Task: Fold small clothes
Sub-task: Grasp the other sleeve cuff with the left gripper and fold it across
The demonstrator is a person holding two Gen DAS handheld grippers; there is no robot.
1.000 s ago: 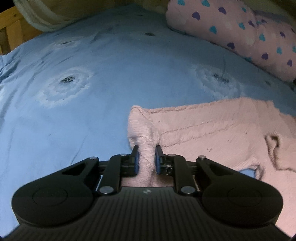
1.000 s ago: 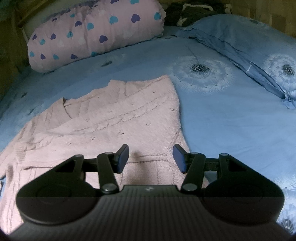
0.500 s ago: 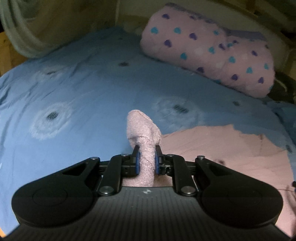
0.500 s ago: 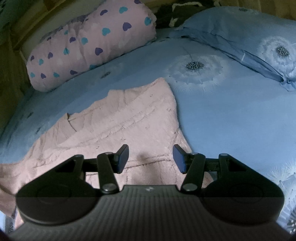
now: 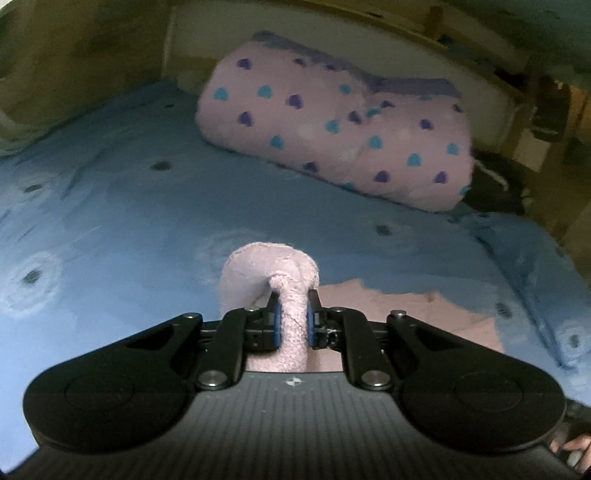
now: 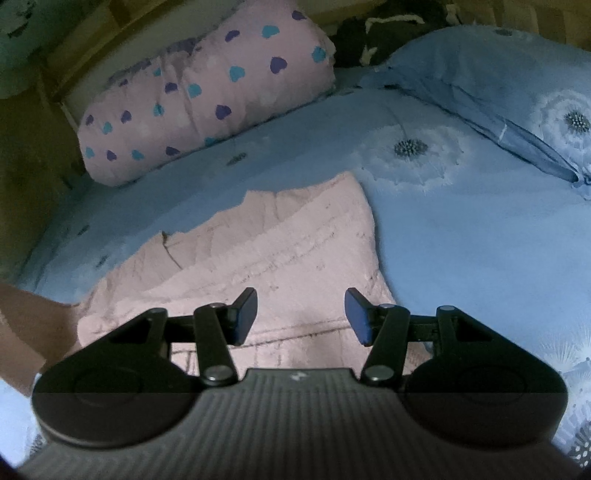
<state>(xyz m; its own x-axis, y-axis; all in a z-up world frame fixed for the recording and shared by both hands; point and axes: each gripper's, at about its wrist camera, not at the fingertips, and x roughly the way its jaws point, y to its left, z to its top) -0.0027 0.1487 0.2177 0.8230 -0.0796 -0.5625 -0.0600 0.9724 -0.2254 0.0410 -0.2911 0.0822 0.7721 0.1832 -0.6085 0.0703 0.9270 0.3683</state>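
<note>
A small pink knit sweater [image 6: 280, 251] lies spread on the blue bed sheet [image 6: 461, 240]. My left gripper [image 5: 293, 321] is shut on the sweater's sleeve end [image 5: 269, 273] and holds it lifted above the bed; the rest of the sweater [image 5: 413, 314] lies flat behind and to the right. My right gripper [image 6: 301, 317] is open and empty, hovering just above the sweater's near hem.
A pink rolled blanket with blue and purple hearts [image 5: 332, 122] lies at the back of the bed, also in the right wrist view [image 6: 207, 96]. A blue pillow [image 6: 498, 85] lies at the right. Wooden bed frame [image 5: 461, 48] runs behind. A dark bundle [image 6: 384, 29] sits between them.
My left gripper has lifted the pinched sleeve off the bed and swung toward the heart blanket. My right gripper stayed open over the hem and tilted slightly.
</note>
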